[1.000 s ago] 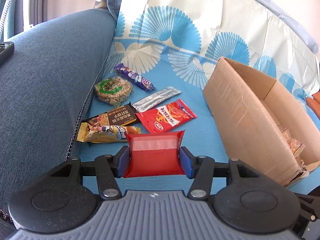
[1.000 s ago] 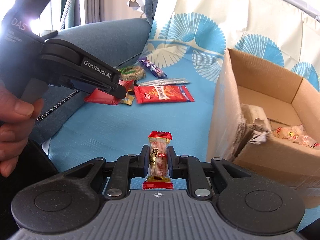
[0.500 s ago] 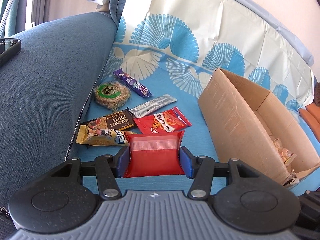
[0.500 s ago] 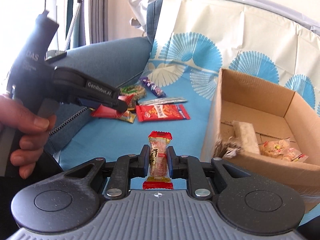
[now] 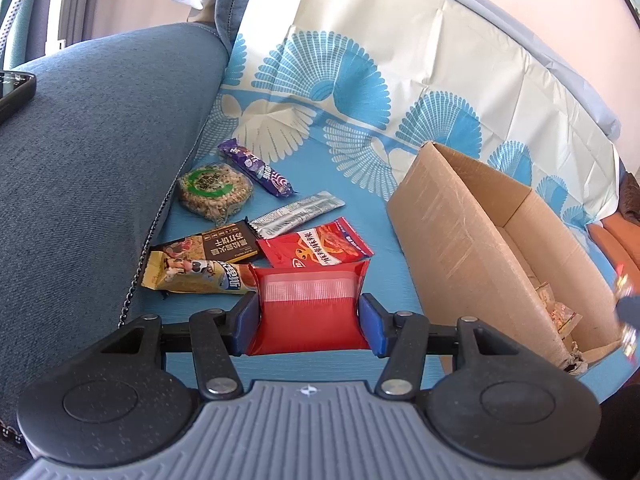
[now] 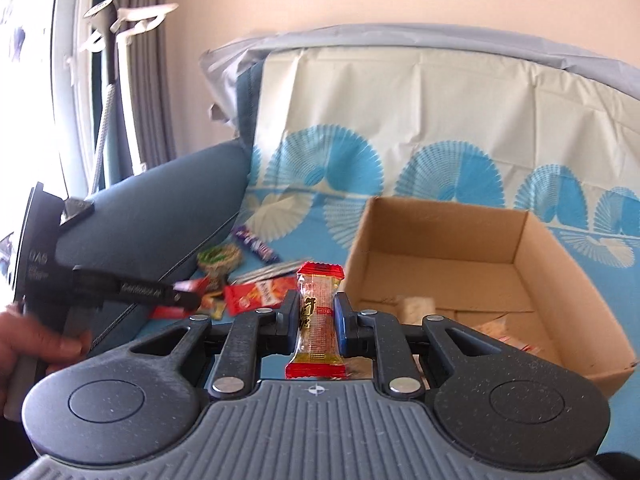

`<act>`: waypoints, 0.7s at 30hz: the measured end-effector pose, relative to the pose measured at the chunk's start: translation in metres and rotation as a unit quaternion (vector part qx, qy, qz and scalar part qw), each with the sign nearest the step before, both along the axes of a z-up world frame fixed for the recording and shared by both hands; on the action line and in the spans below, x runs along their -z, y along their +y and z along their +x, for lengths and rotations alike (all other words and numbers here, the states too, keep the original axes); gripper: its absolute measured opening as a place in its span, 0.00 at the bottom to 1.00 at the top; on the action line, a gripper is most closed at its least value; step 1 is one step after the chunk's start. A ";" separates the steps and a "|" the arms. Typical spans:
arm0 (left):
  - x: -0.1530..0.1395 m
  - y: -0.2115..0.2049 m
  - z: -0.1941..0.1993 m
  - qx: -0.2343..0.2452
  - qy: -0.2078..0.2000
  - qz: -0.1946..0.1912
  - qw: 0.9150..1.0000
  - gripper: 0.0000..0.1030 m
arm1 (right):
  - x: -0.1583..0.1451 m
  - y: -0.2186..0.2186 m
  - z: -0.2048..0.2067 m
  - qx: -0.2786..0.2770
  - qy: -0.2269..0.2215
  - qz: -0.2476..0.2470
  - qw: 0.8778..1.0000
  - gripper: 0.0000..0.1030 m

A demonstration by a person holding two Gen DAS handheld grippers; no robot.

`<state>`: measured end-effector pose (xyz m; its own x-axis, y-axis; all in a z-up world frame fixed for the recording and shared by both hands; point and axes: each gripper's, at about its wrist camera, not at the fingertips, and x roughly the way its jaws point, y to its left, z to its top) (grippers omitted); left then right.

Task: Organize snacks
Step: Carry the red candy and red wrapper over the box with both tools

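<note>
My left gripper [image 5: 308,314] is shut on a red snack packet [image 5: 306,312] and holds it above the blue sofa cover, in front of a group of snacks: a red packet [image 5: 316,246], a dark bar [image 5: 208,246], a yellow bar [image 5: 192,278], a silver stick [image 5: 296,214], a round rice cake [image 5: 214,190] and a purple bar [image 5: 256,170]. My right gripper [image 6: 318,312] is shut on a small red-ended candy bar [image 6: 318,316], held high near the open cardboard box [image 6: 532,240], which holds a few snacks. The left gripper also shows in the right wrist view [image 6: 188,300].
The box [image 5: 452,248] stands to the right of the loose snacks. The blue sofa armrest [image 5: 80,160] rises at the left, with a phone [image 5: 14,92] on it. The patterned cover runs up the backrest [image 6: 440,120].
My right gripper has risen with the candy bar and now looks into the box from higher up. My left gripper has shifted slightly with the red packet still held.
</note>
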<state>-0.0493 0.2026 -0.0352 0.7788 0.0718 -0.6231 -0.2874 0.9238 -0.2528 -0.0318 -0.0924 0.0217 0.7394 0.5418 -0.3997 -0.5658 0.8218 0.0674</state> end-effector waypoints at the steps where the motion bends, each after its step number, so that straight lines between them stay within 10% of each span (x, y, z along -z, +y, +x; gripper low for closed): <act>1: 0.000 -0.001 0.001 0.001 0.001 0.002 1.000 0.58 | -0.002 -0.005 0.005 0.006 -0.007 -0.001 1.000 0.18; 21: 0.003 -0.007 0.011 -0.008 0.025 0.035 0.999 0.58 | 0.016 -0.089 0.071 0.100 -0.037 0.045 0.993 0.18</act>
<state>-0.0386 0.1951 -0.0384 0.7454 0.1291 -0.6540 -0.3135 0.9337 -0.1730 0.0396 -0.1817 0.0059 0.8617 0.4116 -0.2968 -0.3971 0.9111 0.1106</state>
